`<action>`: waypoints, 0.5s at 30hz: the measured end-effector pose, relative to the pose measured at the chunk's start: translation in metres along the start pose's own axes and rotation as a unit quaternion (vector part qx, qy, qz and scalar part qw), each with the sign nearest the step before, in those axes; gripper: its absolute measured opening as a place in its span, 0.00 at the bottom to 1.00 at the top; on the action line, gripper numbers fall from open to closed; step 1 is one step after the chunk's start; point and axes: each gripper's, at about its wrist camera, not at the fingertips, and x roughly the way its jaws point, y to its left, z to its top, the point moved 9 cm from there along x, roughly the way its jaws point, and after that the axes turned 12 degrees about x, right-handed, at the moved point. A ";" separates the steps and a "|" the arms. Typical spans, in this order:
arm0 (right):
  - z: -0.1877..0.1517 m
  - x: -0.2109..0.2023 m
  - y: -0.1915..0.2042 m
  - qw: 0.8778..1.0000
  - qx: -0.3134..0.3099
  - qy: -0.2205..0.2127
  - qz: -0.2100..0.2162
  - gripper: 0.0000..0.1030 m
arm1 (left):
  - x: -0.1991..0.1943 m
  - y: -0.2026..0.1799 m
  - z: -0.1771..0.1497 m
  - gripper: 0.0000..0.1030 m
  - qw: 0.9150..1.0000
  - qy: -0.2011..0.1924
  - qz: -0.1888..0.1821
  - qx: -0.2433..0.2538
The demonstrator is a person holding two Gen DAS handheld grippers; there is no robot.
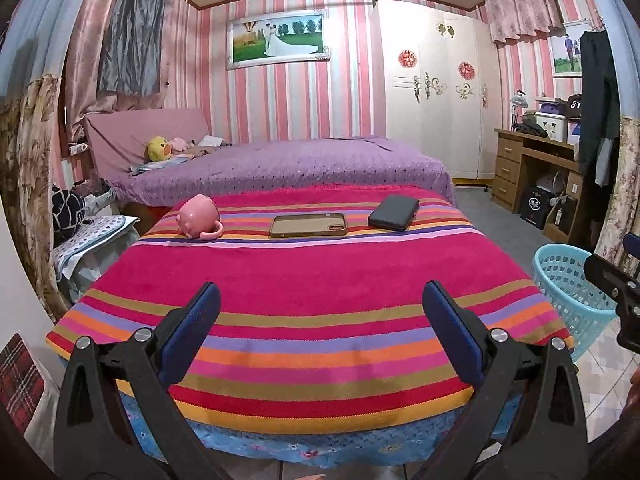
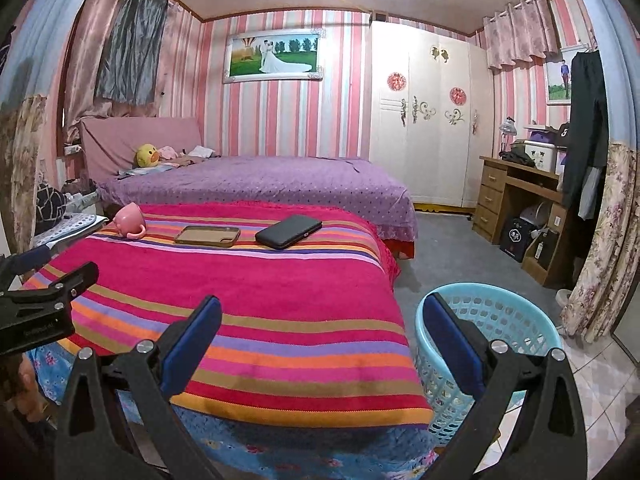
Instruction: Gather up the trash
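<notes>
Both hand-held grippers stand wide open and empty: the left gripper (image 1: 320, 308) and the right gripper (image 2: 322, 320) hover over the near edge of the striped red, orange and purple blanket (image 1: 304, 280).

Three things lie in a row at the blanket's far end. One glossy pink ceramic mug (image 1: 198, 216) lies tipped on its side at the left. It looks stiff, slippery and breakable, so the handle or rim seems the safest hold. One empty tan phone case (image 1: 308, 225) lies flat in the middle. It is probably light and bendy, best pinched at an edge. One flat black wallet-like case (image 1: 393, 212) lies to the right, likely firm and easy to clamp across its short side.

One light-blue perforated plastic basket (image 2: 504, 320) stands on the floor just beside the blanket's right edge.
</notes>
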 end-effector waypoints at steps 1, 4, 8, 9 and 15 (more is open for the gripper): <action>0.000 0.000 0.000 1.000 0.000 0.000 0.000 0.95 | 0.000 0.000 0.000 0.95 1.000 -0.001 0.000 0.000; 0.000 -0.001 0.000 1.000 0.000 -0.002 0.001 0.95 | -0.002 -0.002 0.002 0.95 1.000 -0.006 -0.003 -0.001; 0.001 -0.002 0.000 1.000 -0.003 -0.004 0.000 0.95 | -0.004 -0.002 0.004 0.95 1.000 -0.014 -0.007 -0.004; 0.001 -0.002 0.000 1.000 -0.002 -0.004 0.000 0.95 | -0.004 -0.002 0.005 0.95 1.000 -0.015 -0.007 -0.005; 0.005 -0.004 0.000 1.000 -0.007 -0.009 -0.006 0.95 | -0.008 -0.005 0.007 0.95 1.000 -0.023 -0.015 -0.005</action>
